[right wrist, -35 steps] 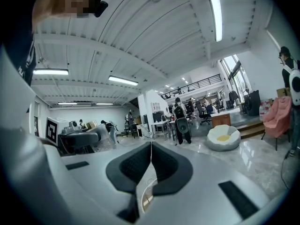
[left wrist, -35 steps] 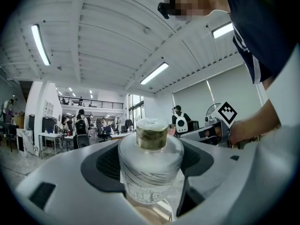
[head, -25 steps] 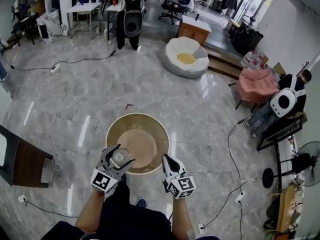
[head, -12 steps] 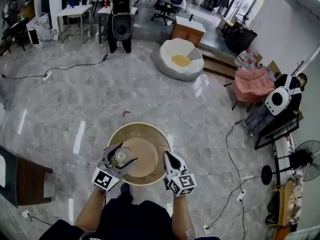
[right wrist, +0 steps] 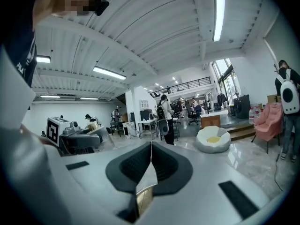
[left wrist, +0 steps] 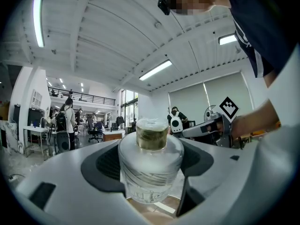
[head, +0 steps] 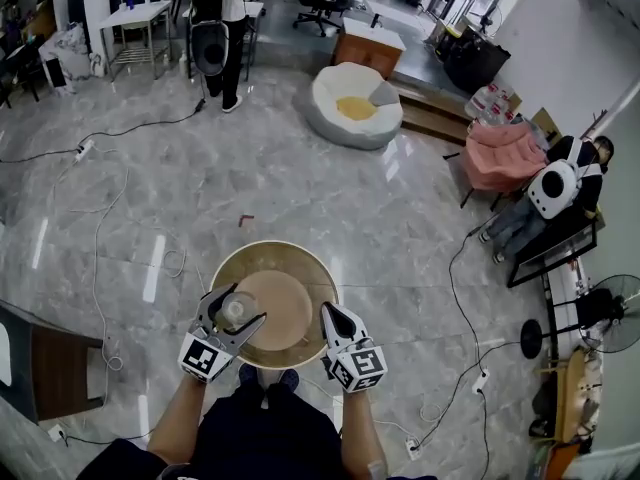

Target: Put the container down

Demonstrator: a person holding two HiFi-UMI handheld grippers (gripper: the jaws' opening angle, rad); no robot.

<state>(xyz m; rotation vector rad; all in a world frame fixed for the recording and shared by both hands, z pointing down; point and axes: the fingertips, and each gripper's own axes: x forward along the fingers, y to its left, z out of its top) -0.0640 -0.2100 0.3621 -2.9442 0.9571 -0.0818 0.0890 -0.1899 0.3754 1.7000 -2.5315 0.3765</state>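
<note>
A wide, shallow tan basin (head: 300, 260) hangs above the floor in front of the person in the head view. My right gripper (head: 331, 320) is shut on its near right rim; in the right gripper view the thin rim edge (right wrist: 146, 185) is pinched between the closed jaws of that gripper (right wrist: 151, 159). My left gripper (head: 233, 317) is over the basin's near left side, shut on a small clear glass jar (head: 237, 311). The left gripper view shows the jar (left wrist: 150, 165) upright with a brownish lid, held between the dark pads (left wrist: 104, 169).
The floor is glossy grey marble (head: 200, 183) with cables (head: 95, 268) trailing over it. A dark table (head: 50, 358) stands at the left. A white beanbag (head: 350, 108), a pink chair (head: 500, 158), a fan (head: 595, 313) and standing people (head: 215, 28) are farther off.
The head view has swung a little, so the room has shifted left. Basin, jar and both grippers keep their holds and sit slightly lower in the picture.
</note>
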